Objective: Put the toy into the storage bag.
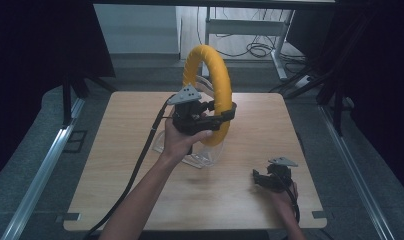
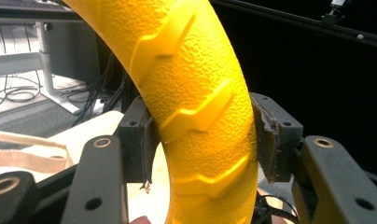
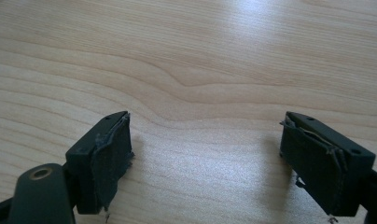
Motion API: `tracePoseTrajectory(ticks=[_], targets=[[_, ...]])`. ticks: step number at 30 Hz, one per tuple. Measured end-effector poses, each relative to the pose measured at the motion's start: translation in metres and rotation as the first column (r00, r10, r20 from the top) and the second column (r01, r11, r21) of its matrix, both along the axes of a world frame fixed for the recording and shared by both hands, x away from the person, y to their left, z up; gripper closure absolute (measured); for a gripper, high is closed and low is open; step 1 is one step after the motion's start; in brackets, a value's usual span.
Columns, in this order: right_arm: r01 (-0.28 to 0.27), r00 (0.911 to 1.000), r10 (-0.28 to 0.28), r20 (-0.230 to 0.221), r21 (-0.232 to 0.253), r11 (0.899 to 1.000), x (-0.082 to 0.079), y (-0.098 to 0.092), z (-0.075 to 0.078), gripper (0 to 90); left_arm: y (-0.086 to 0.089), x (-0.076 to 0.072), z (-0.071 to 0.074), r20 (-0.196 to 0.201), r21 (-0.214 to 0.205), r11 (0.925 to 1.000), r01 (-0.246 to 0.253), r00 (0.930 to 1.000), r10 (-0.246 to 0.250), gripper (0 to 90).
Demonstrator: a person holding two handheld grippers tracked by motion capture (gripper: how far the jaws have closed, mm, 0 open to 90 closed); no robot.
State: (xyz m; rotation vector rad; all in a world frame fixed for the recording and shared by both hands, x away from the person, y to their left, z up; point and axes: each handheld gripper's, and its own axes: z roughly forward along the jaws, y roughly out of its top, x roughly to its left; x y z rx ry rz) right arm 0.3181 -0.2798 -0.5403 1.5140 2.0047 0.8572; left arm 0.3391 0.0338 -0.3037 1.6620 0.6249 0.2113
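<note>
On the table: a light wooden table top (image 1: 115,150) with visible grain, square-cut, bare across most of its surface; small notches mark its two near corners.
Ring: a yellow ring (image 1: 216,90) with a pebbled skin and raised chevron ribs stands upright on edge over the middle of the table, its top rising above the far edge in the high view.
Stand: a clear plastic stand (image 1: 200,155) sits on the wood just below the ring's lowest part; whether the ring touches it cannot be told.
Left gripper: the left gripper (image 1: 225,116) is clamped on the ring's lower right arc, held up off the table by the person's left hand (image 1: 182,140); in the left gripper view the worn pads press both flanks of the ring (image 2: 196,112).
Right gripper: the right gripper (image 1: 257,177) lies low at the near right part of the table, in the person's right hand (image 1: 285,197); its jaws stand wide apart with bare wood between them (image 3: 205,158).
Cables: a black cable (image 1: 140,165) trails from the left gripper toward the near edge.
Floor: grey floor (image 1: 30,130) surrounds the table, with metal rails (image 1: 45,165) running along both sides.
Room: dark curtains (image 1: 35,40) hang left and right; beyond the far edge stand a metal desk frame (image 1: 250,25) and loose wires (image 1: 255,49) on a lit floor.
</note>
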Motion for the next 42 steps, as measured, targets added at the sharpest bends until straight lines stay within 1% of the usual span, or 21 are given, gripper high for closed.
tracePoseTrajectory(ticks=[2, 4, 6, 7, 9, 10, 11, 15, 19, 23, 27, 28, 31, 34, 35, 36, 37, 38, 39, 40, 42], targets=[[-0.001, 1.0, 0.001, 0.0, -0.001, 1.0, 0.0, 0.0, 0.0, 16.8, 0.001, 0.001, -0.002, -0.004, 0.0, 1.0, -0.003, 1.0, 0.003, 46.6], [-0.001, 1.0, 0.001, 0.0, 0.0, 1.0, 0.0, 0.0, 0.0, 16.8, 0.003, 0.003, -0.011, -0.02, -0.001, 1.0, -0.003, 0.9998, 0.003, 46.6], [0.001, 1.0, -0.001, -0.002, 0.002, 1.0, 0.0, 0.0, 0.0, 16.8, 0.003, 0.004, -0.013, -0.025, 0.0, 1.0, -0.004, 0.9997, 0.004, 46.6], [0.001, 1.0, -0.001, -0.002, 0.002, 1.0, 0.0, 0.0, 0.0, 16.8, 0.005, 0.005, -0.02, -0.04, 0.002, 1.0, -0.005, 0.9992, 0.005, 46.6], [0.001, 1.0, -0.001, -0.002, 0.002, 1.0, 0.0, 0.0, 0.0, 16.8, 0.006, 0.006, -0.022, -0.041, 0.006, 1.0, -0.007, 0.9991, 0.007, 46.6], [0.0, 1.0, 0.0, -0.002, 0.002, 1.0, 0.0, 0.0, 0.0, 16.8, 0.007, 0.008, -0.027, -0.056, 0.009, 0.9999, -0.01, 0.9984, 0.01, 46.6], [0.0, 1.0, 0.0, -0.002, 0.002, 1.0, 0.0, 0.0, 0.0, 16.8, 0.007, 0.008, -0.027, -0.056, 0.009, 0.9999, -0.01, 0.9984, 0.01, 46.6], [0.0, 1.0, 0.0, -0.003, 0.003, 1.0, 0.0, 0.0, 0.0, 17.0, 0.011, 0.012, -0.039, -0.079, 0.014, 0.9997, -0.02, 0.9966, 0.021, 46.6], [0.0, 1.0, 0.0, -0.002, 0.003, 1.0, 0.0, 0.0, 0.0, 17.1, 0.012, 0.014, -0.044, -0.093, 0.014, 0.9995, -0.028, 0.9952, 0.03, 46.6], [0.0, 1.0, 0.0, -0.003, 0.003, 1.0, 0.0, 0.0, 0.0, 17.2, 0.013, 0.016, -0.05, -0.109, 0.026, 0.9988, -0.041, 0.9931, 0.043, 46.6], [0.0, 1.0, 0.0, -0.002, 0.002, 1.0, 0.0, 0.0, 0.0, 17.2, 0.013, 0.02, -0.057, -0.137, 0.041, 0.9977, -0.054, 0.9889, 0.059, 46.7], [0.0, 1.0, 0.0, -0.002, 0.002, 1.0, 0.0, 0.0, 0.0, 17.2, 0.013, 0.02, -0.057, -0.137, 0.041, 0.9977, -0.054, 0.9889, 0.059, 46.6], [0.0, 1.0, 0.0, -0.004, 0.005, 1.0, 0.0, 0.0, 0.0, 17.3, 0.012, 0.023, -0.065, -0.16, 0.05, 0.9971, -0.057, 0.985, 0.064, 46.7], [0.0, 1.0, 0.0, -0.005, 0.005, 1.0, -0.001, 0.0, 0.0, 17.7, 0.012, 0.025, -0.068, -0.171, 0.059, 0.9965, -0.059, 0.9829, 0.068, 46.7], [0.0, 1.0, 0.0, -0.003, 0.002, 1.0, 0.0, -0.001, 0.0, 17.8, 0.012, 0.026, -0.071, -0.175, 0.068, 0.9948, -0.077, 0.9806, 0.087, 46.7], [0.001, 1.0, -0.001, -0.003, 0.003, 1.0, 0.0, -0.001, 0.0, 18.1, 0.012, 0.026, -0.071, -0.175, 0.068, 0.9948, -0.077, 0.9806, 0.087, 46.7], [0.003, 1.0, -0.003, -0.001, 0.002, 1.0, 0.0, -0.001, 0.0, 18.5, 0.013, 0.028, -0.073, -0.184, 0.074, 0.9936, -0.085, 0.9782, 0.097, 46.7], [0.004, 1.0, -0.004, -0.001, 0.002, 1.0, -0.001, -0.001, 0.0, 18.7, 0.016, 0.031, -0.076, -0.2, 0.072, 0.9925, -0.098, 0.9735, 0.111, 46.7], [0.004, 1.0, -0.004, -0.001, 0.002, 1.0, -0.001, -0.001, 0.0, 18.7, 0.016, 0.031, -0.076, -0.2, 0.072, 0.9925, -0.098, 0.9735, 0.111, 46.8], [0.005, 1.0, -0.005, 0.0, 0.002, 1.0, 0.0, -0.001, 0.0, 18.8, 0.018, 0.033, -0.079, -0.206, 0.075, 0.9918, -0.103, 0.9715, 0.117, 47.0], [0.006, 1.0, -0.006, 0.0, 0.002, 1.0, 0.0, -0.001, 0.0, 18.9, 0.018, 0.033, -0.08, -0.204, 0.084, 0.9906, -0.108, 0.9712, 0.123, 47.0]])
